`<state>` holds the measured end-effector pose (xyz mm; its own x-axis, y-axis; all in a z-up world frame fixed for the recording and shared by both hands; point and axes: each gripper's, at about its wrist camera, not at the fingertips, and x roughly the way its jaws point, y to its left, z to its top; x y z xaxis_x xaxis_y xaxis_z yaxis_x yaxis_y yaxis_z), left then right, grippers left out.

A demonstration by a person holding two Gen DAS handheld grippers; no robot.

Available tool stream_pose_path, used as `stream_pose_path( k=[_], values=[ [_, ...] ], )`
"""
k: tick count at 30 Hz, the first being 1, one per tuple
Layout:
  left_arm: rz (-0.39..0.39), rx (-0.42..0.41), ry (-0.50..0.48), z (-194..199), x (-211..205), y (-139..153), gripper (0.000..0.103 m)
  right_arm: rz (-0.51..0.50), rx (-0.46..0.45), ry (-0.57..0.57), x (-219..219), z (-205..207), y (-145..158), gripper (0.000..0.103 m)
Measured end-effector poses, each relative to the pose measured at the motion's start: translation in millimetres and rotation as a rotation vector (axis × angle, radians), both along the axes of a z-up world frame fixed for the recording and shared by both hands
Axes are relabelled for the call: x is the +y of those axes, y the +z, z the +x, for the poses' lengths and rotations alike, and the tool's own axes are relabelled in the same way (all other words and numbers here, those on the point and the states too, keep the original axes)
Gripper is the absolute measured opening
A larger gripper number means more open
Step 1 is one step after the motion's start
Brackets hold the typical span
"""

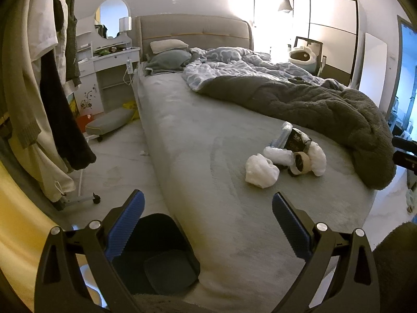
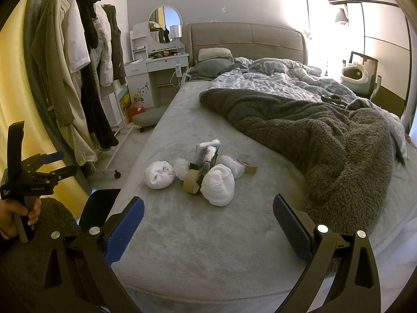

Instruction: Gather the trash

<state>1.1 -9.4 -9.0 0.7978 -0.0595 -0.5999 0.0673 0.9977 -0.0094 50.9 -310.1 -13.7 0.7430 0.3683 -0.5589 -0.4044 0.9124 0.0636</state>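
- Left hand-held gripper (image 1: 208, 206): blue pads spread wide, released, nothing between them; held above the near corner of the bed. It also shows at the left edge of the right wrist view (image 2: 56, 163), gripped by the person's left hand (image 2: 18, 211).
- Right hand-held gripper (image 2: 208, 208): blue pads spread wide, released, nothing between them; held over the foot of the bed, facing the trash pile.
- Bed (image 2: 182, 247): grey plush cover, padded headboard, pillows at the head.
- Trash pile (image 2: 200, 172): clustered on the bare cover toward the foot of the bed, just beside the blanket's edge.
- White wad, left (image 2: 159, 174): crumpled, at the pile's left side.
- White wad, front (image 2: 217, 184): crumpled, nearest the right hand-held gripper.
- Cardboard tape core (image 2: 191, 181): on edge between the two wads, touching the front one.
- Second tape core (image 2: 247, 164): at the pile's right side.
- Bubble wrap pieces (image 2: 181, 168): clear, amid the pile.
- Small carton (image 2: 207, 151): standing upright at the back of the pile.
- Dark bin (image 1: 161, 255): on the floor against the near corner of the bed, below the left hand-held gripper.
- Grey fleece blanket (image 2: 325, 143): rumpled across the bed's right half, over a blue patterned duvet (image 2: 273, 78).
- Clothes rack (image 2: 78, 78): garments hanging, left of the bed.
- White dressing table (image 2: 156, 70): round mirror, by the headboard.
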Motion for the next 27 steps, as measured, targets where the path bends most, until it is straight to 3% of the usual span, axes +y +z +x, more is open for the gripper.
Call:
stream_pose_path(
  k=[20, 27],
  values=[
    [-0.037, 0.023, 0.014, 5, 5, 2, 0.100, -0.002, 0.001, -0.001, -1, 0, 1, 0.100],
    [-0.005, 0.013, -0.013, 12, -3, 4, 0.100, -0.023, 0.050, -0.007, -4, 9, -1, 0.100]
  ],
)
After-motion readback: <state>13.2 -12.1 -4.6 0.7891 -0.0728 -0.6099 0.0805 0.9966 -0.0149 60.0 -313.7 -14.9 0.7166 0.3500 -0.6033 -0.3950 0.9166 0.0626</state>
